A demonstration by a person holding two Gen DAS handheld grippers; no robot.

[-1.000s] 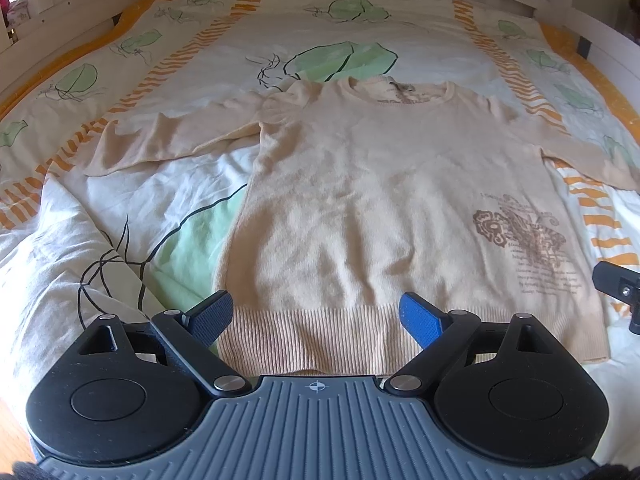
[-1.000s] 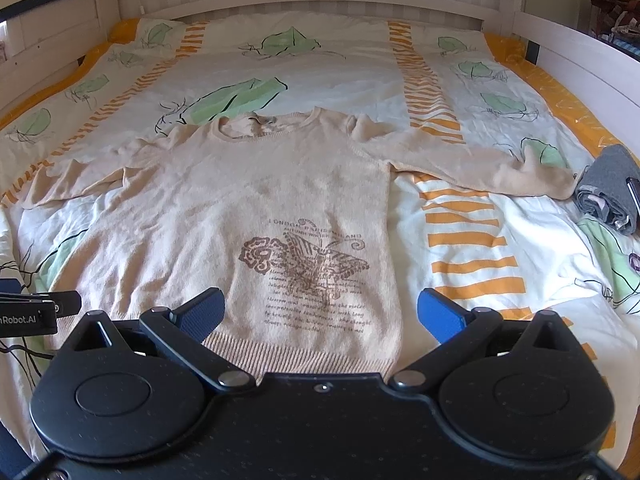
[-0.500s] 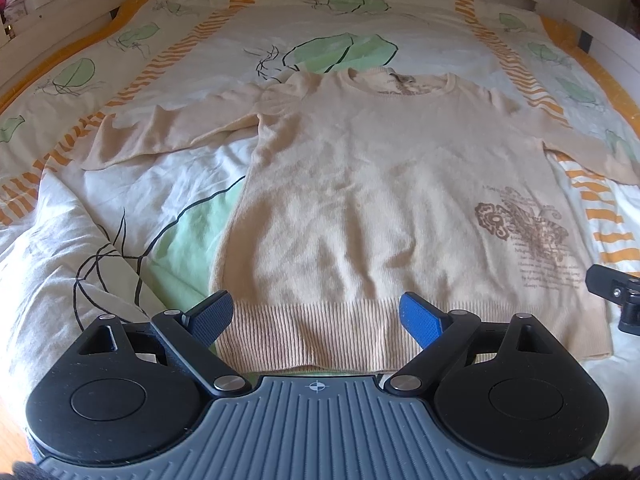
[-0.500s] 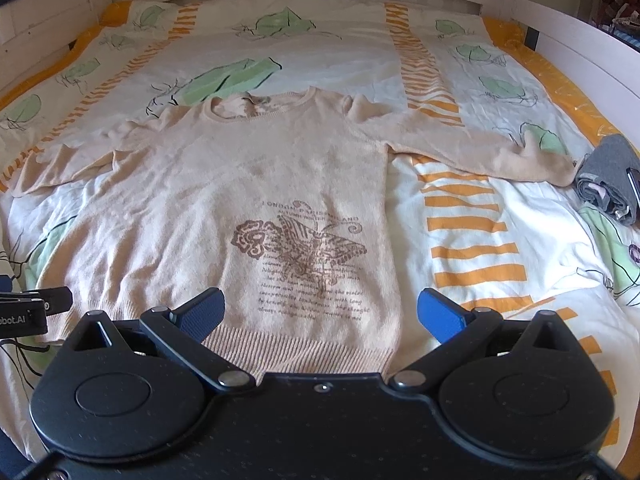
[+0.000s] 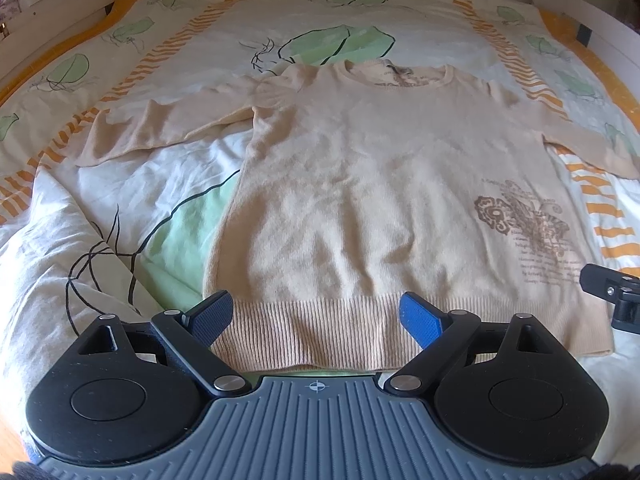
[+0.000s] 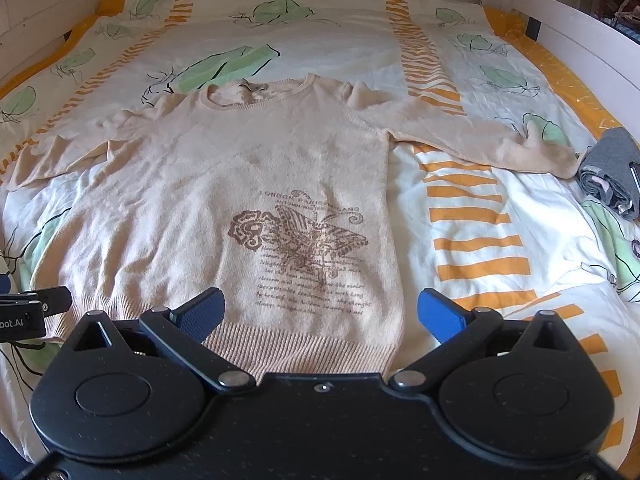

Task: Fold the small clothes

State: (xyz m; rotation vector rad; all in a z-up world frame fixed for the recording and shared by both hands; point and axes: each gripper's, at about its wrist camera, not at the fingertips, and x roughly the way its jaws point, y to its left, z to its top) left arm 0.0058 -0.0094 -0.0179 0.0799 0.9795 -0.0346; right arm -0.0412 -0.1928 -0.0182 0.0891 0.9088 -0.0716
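The left claw [image 5: 317,315] stands wide, its 2 blue pads apart above the ribbed hem at the near left of the cream sweater [image 5: 380,184], gripping nothing. The right claw [image 6: 320,312] is also wide and empty, poised over the hem's near right corner, just below the brown butterfly print [image 6: 298,236]. The sweater lies flat and face up on the bed [image 6: 340,48], neckline at the far end, both sleeves spread out to left and right. The bedcover shows green leaves and orange stripes. Just beside the right sleeve's cuff, at the bed's right edge, sits a folded grey garment [image 6: 610,172].
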